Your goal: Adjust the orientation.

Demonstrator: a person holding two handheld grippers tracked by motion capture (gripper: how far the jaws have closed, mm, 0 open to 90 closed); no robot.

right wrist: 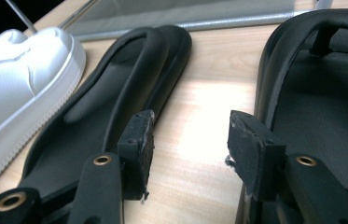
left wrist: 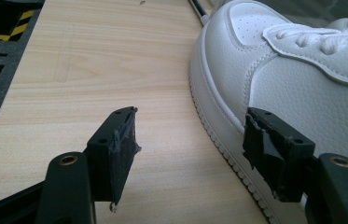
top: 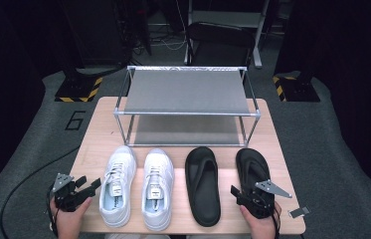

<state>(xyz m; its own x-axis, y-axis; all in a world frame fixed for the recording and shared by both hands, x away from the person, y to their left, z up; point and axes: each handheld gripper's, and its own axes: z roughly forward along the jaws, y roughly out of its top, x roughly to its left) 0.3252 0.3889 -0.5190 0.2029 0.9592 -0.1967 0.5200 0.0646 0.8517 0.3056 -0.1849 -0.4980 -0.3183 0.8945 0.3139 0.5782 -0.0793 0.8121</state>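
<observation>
Sneakers (top: 136, 184) and sandals (top: 228, 181) line the table's (top: 93, 134) near edge; both tools (top: 84, 188) (top: 237, 194) spread, empty.

White leather sneakers (top: 117, 184) (pebbled), matt.

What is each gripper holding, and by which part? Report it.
Nothing is held. The left gripper is open beside the white sneaker; the right gripper is open over bare table between the two black sandals.

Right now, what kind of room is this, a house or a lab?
Probably a lab or test room, not a home. The table stands on grey mats with a painted number 6, yellow-and-black striped stand bases, and loose cables behind.
</observation>
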